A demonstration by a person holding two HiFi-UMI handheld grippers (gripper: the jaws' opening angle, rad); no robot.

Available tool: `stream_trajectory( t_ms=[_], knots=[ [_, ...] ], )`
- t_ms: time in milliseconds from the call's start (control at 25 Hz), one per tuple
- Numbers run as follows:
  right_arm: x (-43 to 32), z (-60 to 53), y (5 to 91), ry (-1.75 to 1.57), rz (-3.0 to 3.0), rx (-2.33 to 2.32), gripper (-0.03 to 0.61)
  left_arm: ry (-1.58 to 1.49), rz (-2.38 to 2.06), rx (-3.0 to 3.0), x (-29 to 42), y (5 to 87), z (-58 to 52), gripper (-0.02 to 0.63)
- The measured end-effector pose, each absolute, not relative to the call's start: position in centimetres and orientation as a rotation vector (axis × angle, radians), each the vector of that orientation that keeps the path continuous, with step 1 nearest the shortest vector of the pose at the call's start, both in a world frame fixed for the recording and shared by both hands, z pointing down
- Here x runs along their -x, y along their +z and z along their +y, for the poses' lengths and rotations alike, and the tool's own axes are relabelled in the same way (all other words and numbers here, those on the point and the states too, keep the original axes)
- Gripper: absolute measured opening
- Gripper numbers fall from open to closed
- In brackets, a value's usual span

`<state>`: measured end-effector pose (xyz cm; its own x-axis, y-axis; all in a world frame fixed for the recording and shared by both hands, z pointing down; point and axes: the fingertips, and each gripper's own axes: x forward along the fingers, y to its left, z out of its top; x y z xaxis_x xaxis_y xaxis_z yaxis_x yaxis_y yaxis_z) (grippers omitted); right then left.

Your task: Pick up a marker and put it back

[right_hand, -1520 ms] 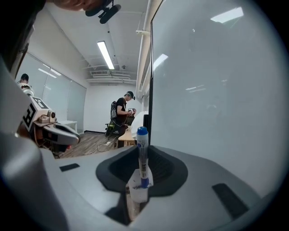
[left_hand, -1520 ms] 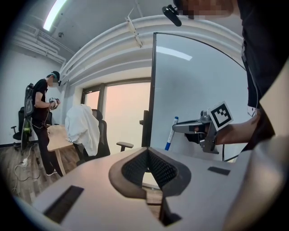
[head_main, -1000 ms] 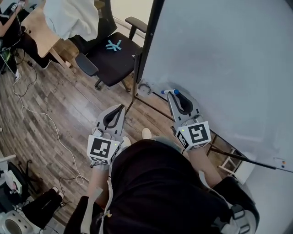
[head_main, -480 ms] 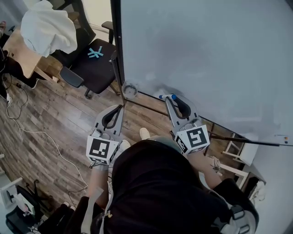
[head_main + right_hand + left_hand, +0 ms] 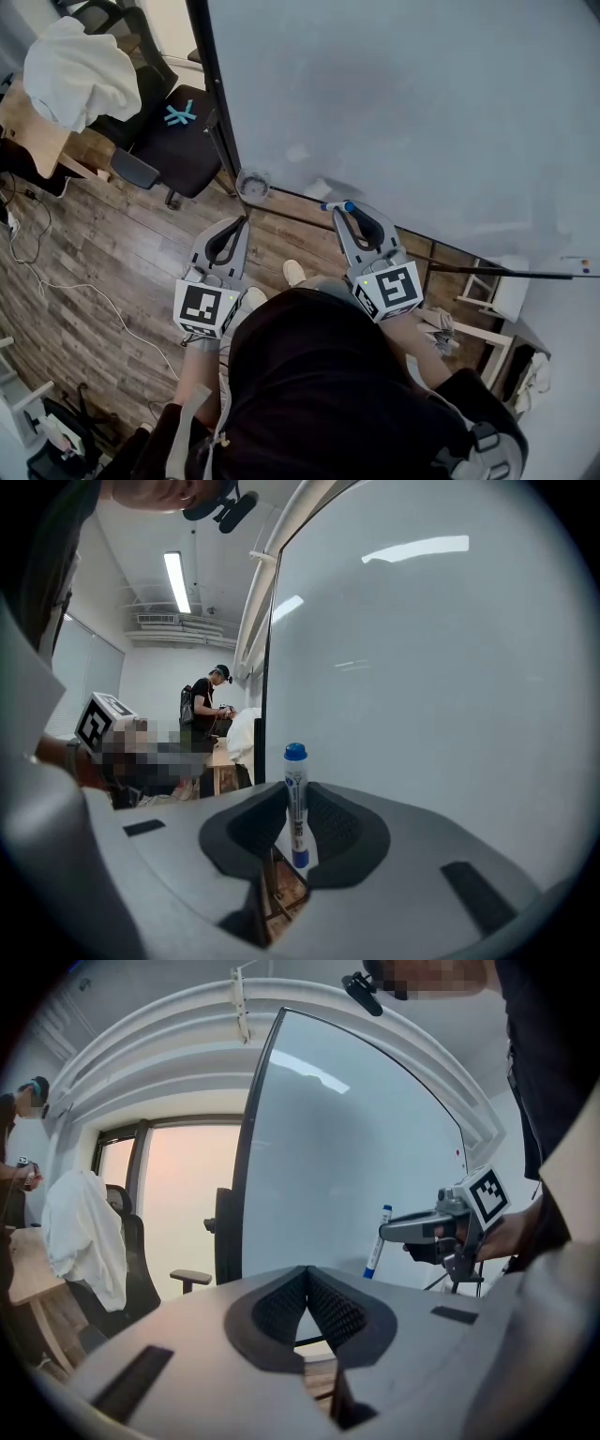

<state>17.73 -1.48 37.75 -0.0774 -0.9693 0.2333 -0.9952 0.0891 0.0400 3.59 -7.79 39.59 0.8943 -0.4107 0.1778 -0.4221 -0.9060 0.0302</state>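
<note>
Office or meeting room.
A large whiteboard (image 5: 403, 103) on the right, black swivel chairs (image 5: 173, 141) far left, wood-plank floor (image 5: 84, 253), strip ceiling light (image 5: 175, 581).

marker (image 5: 295, 772): we see a white barrel with print and a blue cap on top | pose: near upright | place: clamped mid-barrel in the right gripper (image 5: 297, 797), close before the whiteboard (image 5: 422, 667), perhaps not touching it

Large whiteboard (image 5: 403, 94), black office chair (image 5: 178, 150) with white cloth (image 5: 80, 75) over its back, wood floor (image 5: 103, 244)
</note>
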Motion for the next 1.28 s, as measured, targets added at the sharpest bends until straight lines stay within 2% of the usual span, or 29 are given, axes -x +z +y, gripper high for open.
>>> stream_trajectory(
  t_ms=[600,1280],
  knots=[
    [-16.9,-2.6,38.0,0.198,-2.207,-1.925,0.08,0.277,-0.713,-2.971,-2.8,39.9,-8.2,0.008],
    [-12.6,-8.0,37.1,0.14,-2.389,-1.716,0.08,0.321,-0.977,-2.861,3.4,40.9,-8.5,0.008]
  ],
)
